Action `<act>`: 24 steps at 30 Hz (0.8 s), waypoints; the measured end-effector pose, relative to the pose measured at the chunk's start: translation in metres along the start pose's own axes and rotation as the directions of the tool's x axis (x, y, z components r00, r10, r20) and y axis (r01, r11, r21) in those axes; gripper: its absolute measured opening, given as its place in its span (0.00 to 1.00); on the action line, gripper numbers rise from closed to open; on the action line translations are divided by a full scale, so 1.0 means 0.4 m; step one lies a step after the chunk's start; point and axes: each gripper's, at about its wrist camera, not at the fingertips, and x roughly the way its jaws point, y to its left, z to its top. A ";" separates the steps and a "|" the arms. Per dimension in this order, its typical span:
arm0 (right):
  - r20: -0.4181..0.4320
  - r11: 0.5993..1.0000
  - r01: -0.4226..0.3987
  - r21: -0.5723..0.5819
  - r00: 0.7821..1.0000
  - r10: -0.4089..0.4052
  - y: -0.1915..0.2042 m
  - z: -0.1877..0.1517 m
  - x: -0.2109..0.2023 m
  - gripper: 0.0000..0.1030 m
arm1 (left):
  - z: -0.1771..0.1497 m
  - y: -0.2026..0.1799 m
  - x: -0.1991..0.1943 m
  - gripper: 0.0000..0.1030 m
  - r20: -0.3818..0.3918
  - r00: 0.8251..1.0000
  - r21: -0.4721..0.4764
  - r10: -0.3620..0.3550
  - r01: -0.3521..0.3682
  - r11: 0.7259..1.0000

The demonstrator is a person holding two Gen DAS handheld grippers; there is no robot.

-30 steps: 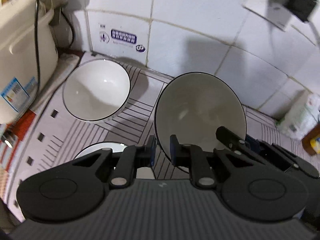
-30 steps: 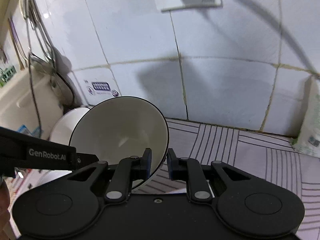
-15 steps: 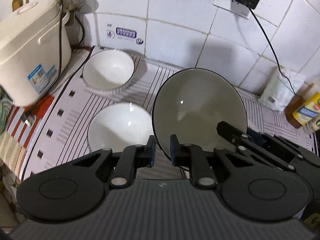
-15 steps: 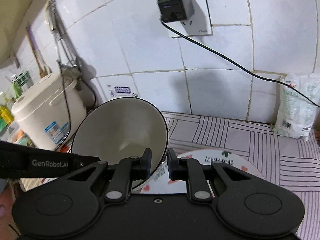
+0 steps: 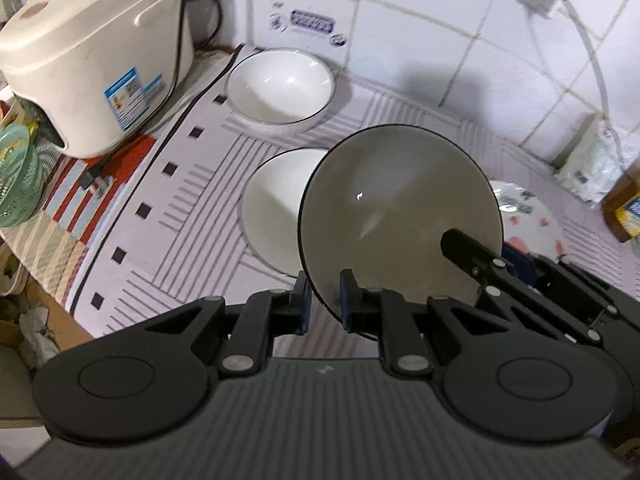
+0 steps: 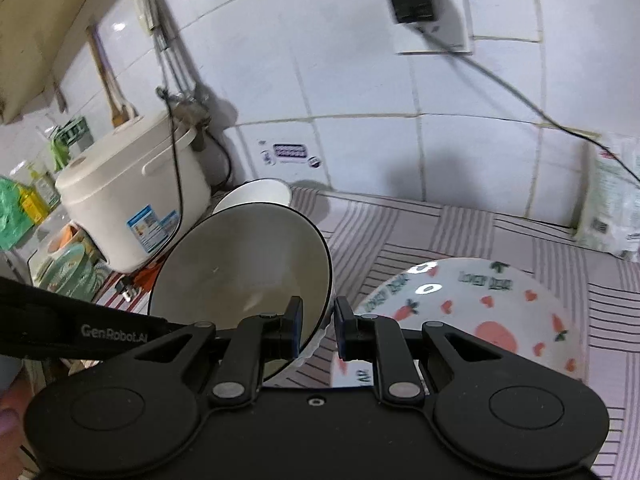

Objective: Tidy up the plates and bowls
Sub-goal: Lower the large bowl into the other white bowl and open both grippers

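Note:
A white bowl with a dark rim (image 5: 400, 216) (image 6: 244, 272) hangs tilted above the striped counter mat (image 5: 192, 208). My left gripper (image 5: 323, 300) is shut on its near rim. My right gripper (image 6: 316, 320) is shut on the rim at the bowl's right side. Below it on the mat rests a second white bowl (image 5: 272, 216), partly hidden by the held one. A third white bowl (image 5: 280, 84) (image 6: 256, 196) stands by the tiled wall. A plate with carrot prints (image 6: 480, 300) (image 5: 528, 216) lies to the right.
A cream rice cooker (image 5: 92, 56) (image 6: 132, 200) with a black cord stands at the left. A green basket (image 5: 16, 176) sits past the counter's left edge. At the right are a white bag (image 6: 612, 200) and a yellow-labelled bottle (image 5: 624, 208). A plugged wall socket (image 6: 412, 0) is above.
Both grippers have drawn back from the wall and risen slightly with the bowl between them. The second bowl, the plate and the rice cooker have come into view.

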 end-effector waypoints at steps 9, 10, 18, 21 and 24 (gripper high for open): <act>-0.031 0.998 -0.034 -0.050 0.999 0.033 0.047 0.018 0.095 0.19 | 0.041 0.056 0.056 0.13 -0.063 0.998 -0.036 0.012 -0.015 0.999; -0.038 0.998 -0.034 -0.058 0.999 0.032 0.049 0.021 0.103 0.19 | 0.046 0.060 0.061 0.13 -0.073 0.997 -0.041 0.013 -0.016 0.999; -0.074 0.986 -0.007 -0.169 0.997 -0.005 0.079 0.031 0.156 0.19 | 0.068 0.064 0.101 0.15 -0.142 0.989 -0.031 0.032 -0.037 0.999; -0.089 0.981 -0.007 -0.195 0.996 -0.011 0.085 0.034 0.172 0.19 | 0.076 0.072 0.113 0.15 -0.163 0.986 -0.038 0.029 -0.036 0.999; -0.109 0.975 -0.004 -0.221 0.994 -0.020 0.092 0.039 0.190 0.19 | 0.083 0.084 0.127 0.15 -0.184 0.983 -0.059 0.019 -0.030 0.998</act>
